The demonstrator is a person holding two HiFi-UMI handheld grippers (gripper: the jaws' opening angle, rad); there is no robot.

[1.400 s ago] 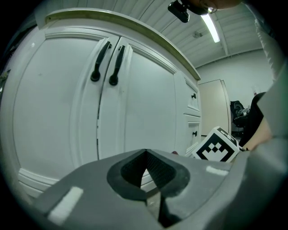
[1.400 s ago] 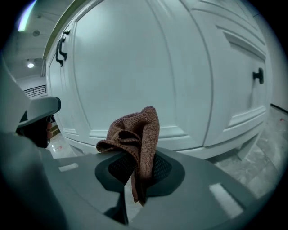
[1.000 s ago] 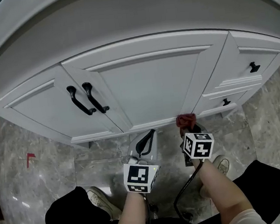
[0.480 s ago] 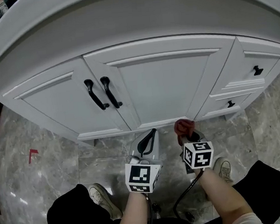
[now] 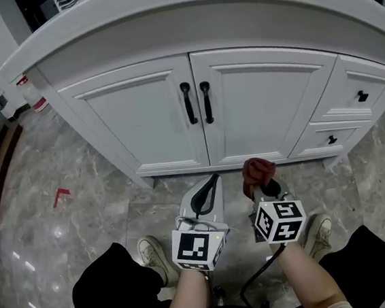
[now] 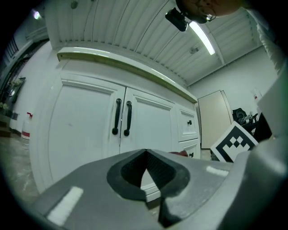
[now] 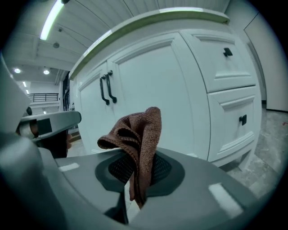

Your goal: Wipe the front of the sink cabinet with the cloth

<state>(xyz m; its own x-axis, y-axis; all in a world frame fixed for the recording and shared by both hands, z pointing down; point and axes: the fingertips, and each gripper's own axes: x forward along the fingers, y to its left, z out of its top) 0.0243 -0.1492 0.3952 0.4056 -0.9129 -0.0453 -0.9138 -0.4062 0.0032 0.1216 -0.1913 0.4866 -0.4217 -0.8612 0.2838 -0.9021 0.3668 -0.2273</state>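
The white sink cabinet (image 5: pixel 242 103) stands ahead, with two doors carrying black handles (image 5: pixel 197 103) and two drawers at the right. My right gripper (image 5: pixel 263 185) is shut on a reddish-brown cloth (image 5: pixel 256 171), bunched and sticking up from the jaws a little short of the cabinet's base. The cloth (image 7: pixel 137 134) fills the middle of the right gripper view, with the door handles (image 7: pixel 107 88) behind it to the left. My left gripper (image 5: pixel 205 195) hangs beside it, shut and holding nothing, and its view faces the doors (image 6: pixel 108 126).
Grey marble floor (image 5: pixel 83 223) spreads around the cabinet. The person's shoes (image 5: pixel 152 253) and dark trouser legs are below the grippers. A black cable (image 5: pixel 257 280) runs down from the right gripper. Red tape marks (image 5: pixel 60 195) lie on the floor at left.
The view has pulled back and shifted, so the cabinet now looks farther off and more centred. The right gripper with the cloth has come away from the cabinet's base.
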